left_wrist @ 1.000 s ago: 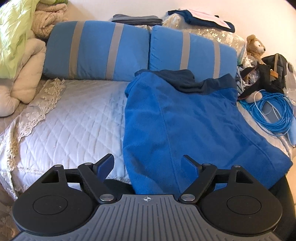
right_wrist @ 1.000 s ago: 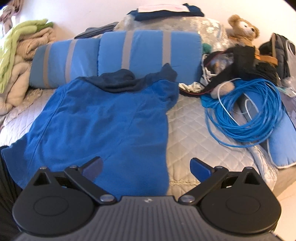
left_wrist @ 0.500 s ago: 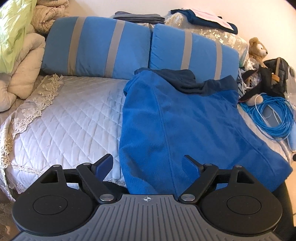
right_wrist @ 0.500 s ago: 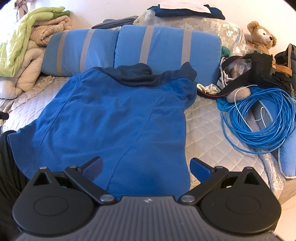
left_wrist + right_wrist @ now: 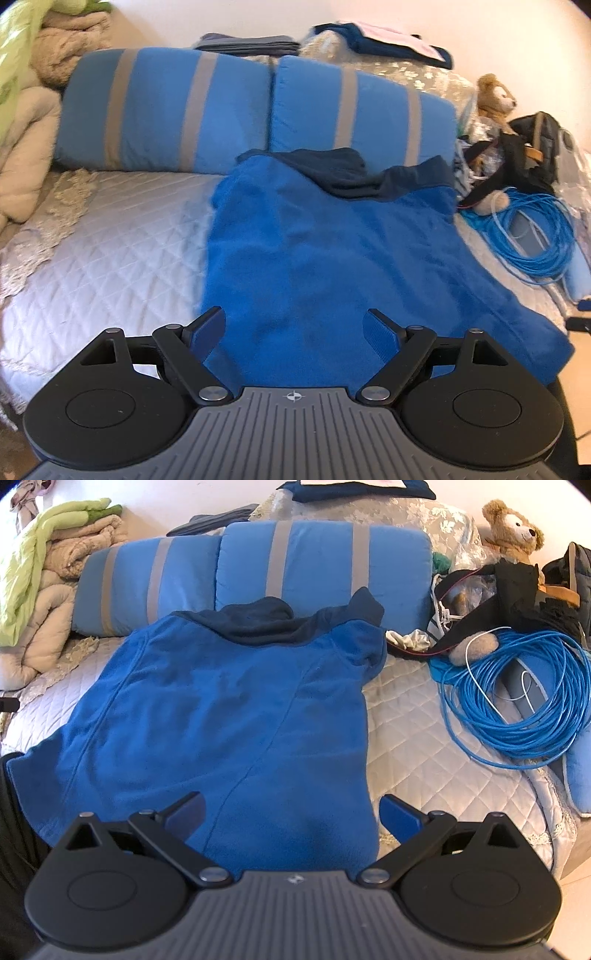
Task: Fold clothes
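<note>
- Fleece top (image 5: 229, 716) lies spread on the bed (image 5: 424, 746), mid-frame.
- Two pillows (image 5: 317, 561) lie behind it.
- Coiled cable (image 5: 517, 694) lies right of it.
- Teddy bear (image 5: 513, 528) sits upper right.

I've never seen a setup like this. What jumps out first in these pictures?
A bright blue fleece top lies spread flat on the quilted bed, its dark collar against two striped blue pillows. To its right sits a coil of blue cable, with a teddy bear behind.

Fuzzy matt fleece top (image 5: 229, 716), quilted satiny bedspread (image 5: 110, 258), smooth cloth pillows (image 5: 166, 114), glossy plastic-coated cable (image 5: 517, 701), plush teddy bear (image 5: 513, 528)
</note>
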`<state>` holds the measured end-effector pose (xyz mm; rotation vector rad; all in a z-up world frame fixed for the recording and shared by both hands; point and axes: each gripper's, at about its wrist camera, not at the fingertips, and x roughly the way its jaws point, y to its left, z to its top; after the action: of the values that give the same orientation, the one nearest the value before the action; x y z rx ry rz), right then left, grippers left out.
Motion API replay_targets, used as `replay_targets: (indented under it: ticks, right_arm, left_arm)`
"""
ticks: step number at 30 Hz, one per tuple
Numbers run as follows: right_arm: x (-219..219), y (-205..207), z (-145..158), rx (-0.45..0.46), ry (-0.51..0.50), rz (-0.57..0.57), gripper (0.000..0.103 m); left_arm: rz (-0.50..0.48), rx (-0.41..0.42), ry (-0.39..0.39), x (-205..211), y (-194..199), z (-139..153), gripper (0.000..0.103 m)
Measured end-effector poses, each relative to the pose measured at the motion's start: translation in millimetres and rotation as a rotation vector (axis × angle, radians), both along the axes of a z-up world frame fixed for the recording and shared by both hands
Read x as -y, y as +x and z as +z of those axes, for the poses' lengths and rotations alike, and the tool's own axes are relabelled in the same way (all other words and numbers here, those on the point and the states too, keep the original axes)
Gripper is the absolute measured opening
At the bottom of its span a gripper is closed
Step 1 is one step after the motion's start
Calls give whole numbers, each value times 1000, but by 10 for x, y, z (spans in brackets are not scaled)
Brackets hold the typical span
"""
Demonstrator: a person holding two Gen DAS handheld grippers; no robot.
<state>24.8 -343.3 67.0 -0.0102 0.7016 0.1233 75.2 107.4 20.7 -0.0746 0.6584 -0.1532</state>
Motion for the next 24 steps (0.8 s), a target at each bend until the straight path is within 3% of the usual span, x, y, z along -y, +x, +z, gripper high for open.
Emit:
replay_targets:
  ticks: [9,18,24]
  right_arm:
    - [398,306,-128,-53,119,-106,103]
    - [882,297,-591,-203,416,-188,103]
    - [1128,251,-862,-240,724,-133,99]
  left_arm:
    - [-123,-26,-8,436,199,-77,81]
    - [-213,-75,-26,712,233,-216,81]
    - [-264,-108,-29,836,207,-355,81]
